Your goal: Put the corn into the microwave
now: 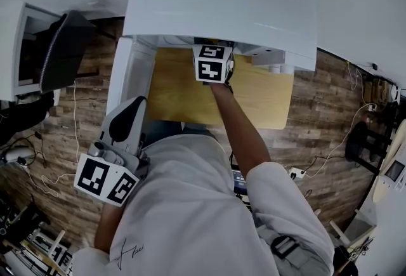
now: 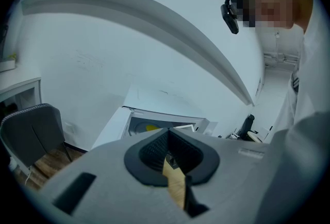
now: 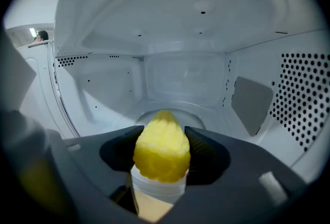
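No readable text — the small mark on the shirt is illegible.

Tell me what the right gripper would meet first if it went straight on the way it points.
Probably the round turntable on the microwave floor, touched first by the corn clamped in the right gripper, though depth is unclear.

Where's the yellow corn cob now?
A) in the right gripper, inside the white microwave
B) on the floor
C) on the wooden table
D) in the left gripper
A: the right gripper clamps the yellow corn cob between its jaws, with the white microwave walls all around.
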### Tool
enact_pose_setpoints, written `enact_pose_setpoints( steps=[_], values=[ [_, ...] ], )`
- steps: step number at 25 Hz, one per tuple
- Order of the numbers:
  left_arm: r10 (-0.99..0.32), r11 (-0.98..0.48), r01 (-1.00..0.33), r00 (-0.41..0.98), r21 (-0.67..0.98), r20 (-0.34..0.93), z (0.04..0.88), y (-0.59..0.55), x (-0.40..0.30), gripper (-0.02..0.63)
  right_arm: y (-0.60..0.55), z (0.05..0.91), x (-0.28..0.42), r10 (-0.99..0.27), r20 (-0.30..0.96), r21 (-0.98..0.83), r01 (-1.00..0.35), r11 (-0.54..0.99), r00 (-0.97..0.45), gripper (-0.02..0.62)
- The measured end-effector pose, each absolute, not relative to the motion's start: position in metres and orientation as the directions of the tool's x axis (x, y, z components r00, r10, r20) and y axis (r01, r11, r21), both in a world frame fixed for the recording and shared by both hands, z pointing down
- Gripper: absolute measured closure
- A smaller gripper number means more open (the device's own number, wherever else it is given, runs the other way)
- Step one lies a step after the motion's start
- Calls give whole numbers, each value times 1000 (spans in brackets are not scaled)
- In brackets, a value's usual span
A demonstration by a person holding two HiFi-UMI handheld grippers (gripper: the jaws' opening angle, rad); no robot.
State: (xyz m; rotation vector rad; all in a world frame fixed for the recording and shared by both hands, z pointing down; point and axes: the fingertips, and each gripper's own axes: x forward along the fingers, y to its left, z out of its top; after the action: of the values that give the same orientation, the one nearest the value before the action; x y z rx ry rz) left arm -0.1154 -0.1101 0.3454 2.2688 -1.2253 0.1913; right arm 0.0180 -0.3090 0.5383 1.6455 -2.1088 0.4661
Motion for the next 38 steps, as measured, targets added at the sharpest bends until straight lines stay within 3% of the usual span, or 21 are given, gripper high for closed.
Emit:
enact_pose_setpoints(
  steps=[32, 38],
  values=[
    [-741, -425, -817, 562, 390, 367, 343, -105, -121, 617, -325, 561, 18, -820, 567, 194, -955, 224, -77, 334],
    [-751, -417, -822, 552, 387, 363, 340, -103, -122, 617, -324, 562, 24, -810, 582, 180, -960, 212, -70, 299]
  ],
)
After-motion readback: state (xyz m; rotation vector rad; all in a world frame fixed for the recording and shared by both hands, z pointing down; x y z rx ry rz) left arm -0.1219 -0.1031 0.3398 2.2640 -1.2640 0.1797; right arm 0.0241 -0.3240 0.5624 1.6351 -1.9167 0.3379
